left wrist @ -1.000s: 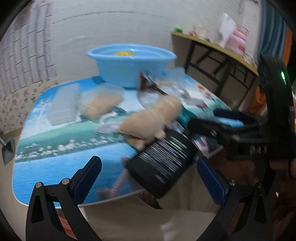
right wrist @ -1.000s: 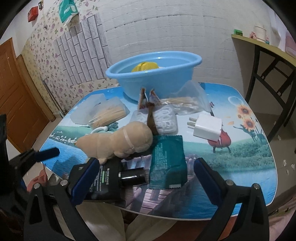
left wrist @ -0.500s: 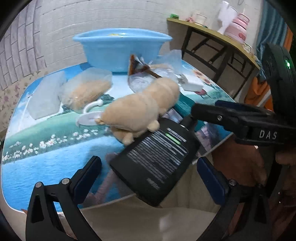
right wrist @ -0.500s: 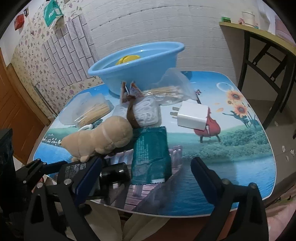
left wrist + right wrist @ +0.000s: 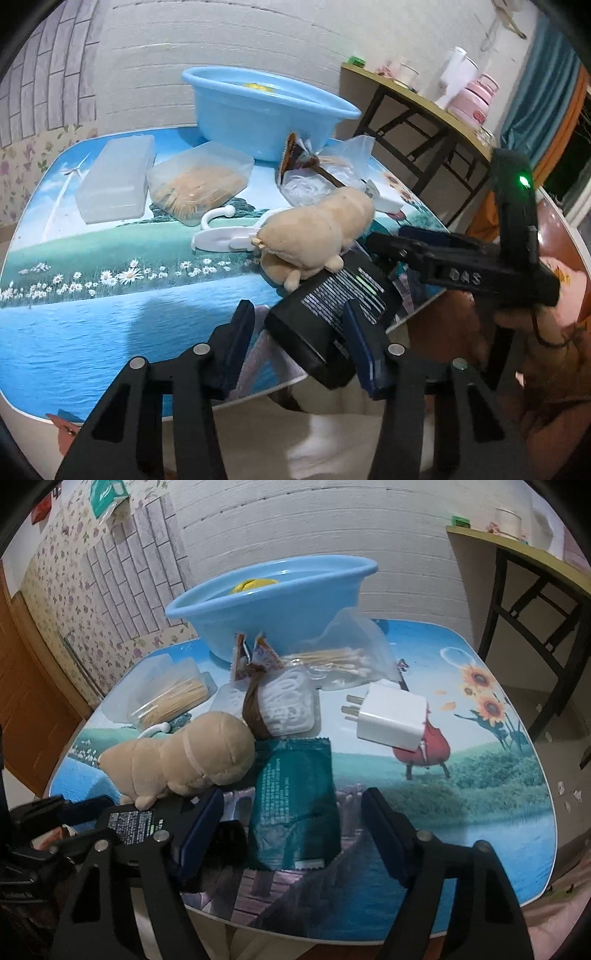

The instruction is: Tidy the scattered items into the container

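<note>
Presently, 1 black bottle (image 5: 334, 317) overhanging the table's (image 5: 110, 325) near edge, long axis slanting toward the blue basin (image 5: 258, 107) at the far edge; left gripper (image 5: 297, 332) fingers closed around its base, right gripper (image 5: 291, 823) parted over the green packet (image 5: 295, 801).

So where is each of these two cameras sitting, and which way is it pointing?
Left wrist: sits on the left gripper, looking along its blue-padded fingers at the black rectangular bottle between them; the right gripper and the person's hand show.
Right wrist: sits on the right gripper, facing the green foil packet.
Both share the beige plush toy and light blue plastic basin.
</note>
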`<act>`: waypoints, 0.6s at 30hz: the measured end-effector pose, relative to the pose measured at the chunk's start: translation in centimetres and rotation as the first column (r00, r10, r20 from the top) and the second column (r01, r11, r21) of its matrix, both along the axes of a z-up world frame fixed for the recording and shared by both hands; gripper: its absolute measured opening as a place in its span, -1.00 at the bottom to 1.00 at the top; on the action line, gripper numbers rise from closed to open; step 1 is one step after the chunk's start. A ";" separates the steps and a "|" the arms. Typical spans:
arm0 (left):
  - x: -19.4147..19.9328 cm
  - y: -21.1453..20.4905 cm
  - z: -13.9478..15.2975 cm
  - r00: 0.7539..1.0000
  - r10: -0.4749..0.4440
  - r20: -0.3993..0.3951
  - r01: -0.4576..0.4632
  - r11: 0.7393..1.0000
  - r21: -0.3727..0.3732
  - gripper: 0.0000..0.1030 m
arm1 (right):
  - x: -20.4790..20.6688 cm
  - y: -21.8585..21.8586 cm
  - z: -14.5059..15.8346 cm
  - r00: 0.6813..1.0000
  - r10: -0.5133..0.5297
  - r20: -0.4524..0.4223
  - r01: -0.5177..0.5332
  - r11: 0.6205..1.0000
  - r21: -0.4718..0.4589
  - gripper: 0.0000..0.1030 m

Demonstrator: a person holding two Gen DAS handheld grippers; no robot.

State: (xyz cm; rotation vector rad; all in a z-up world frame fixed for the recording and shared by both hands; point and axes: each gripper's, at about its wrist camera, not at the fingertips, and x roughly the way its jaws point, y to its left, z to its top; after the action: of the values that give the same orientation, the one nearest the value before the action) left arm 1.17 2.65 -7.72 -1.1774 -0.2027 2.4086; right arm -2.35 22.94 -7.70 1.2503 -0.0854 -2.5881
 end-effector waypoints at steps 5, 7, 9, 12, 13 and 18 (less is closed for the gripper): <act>0.9 1.7 0.2 0.996 -0.081 -0.032 0.078 0.995 -0.065 0.27 | -0.3 0.4 -0.2 1.000 -0.009 0.014 0.009 1.000 -0.021 0.34; 0.8 2.5 0.1 0.994 -0.107 -0.028 0.104 0.990 -0.100 0.49 | -0.1 0.7 -0.1 1.000 -0.021 0.012 0.021 1.000 -0.018 0.34; 0.5 3.2 -0.4 0.992 -0.125 -0.002 0.124 0.984 -0.129 0.78 | 0.0 1.0 -0.1 0.999 -0.030 0.012 0.030 0.999 -0.012 0.34; 0.1 4.1 -0.7 0.990 -0.140 -0.011 0.136 0.975 -0.176 0.86 | 0.0 1.3 -0.2 0.999 -0.033 0.020 0.033 0.999 -0.010 0.32; 0.0 4.3 -0.7 0.989 -0.145 -0.012 0.140 0.973 -0.183 0.86 | -0.1 1.4 -0.2 0.999 -0.030 0.020 0.030 0.999 -0.012 0.32; -0.5 4.2 -0.5 0.989 -0.150 -0.016 0.146 0.976 -0.159 0.80 | 0.0 1.1 -0.2 1.000 -0.004 0.019 0.004 1.000 -0.011 0.26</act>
State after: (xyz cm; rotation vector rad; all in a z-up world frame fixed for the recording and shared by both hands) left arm 0.64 6.84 -8.23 -1.1811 0.0836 2.3428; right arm -2.32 24.01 -7.91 1.2731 -0.1057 -2.5761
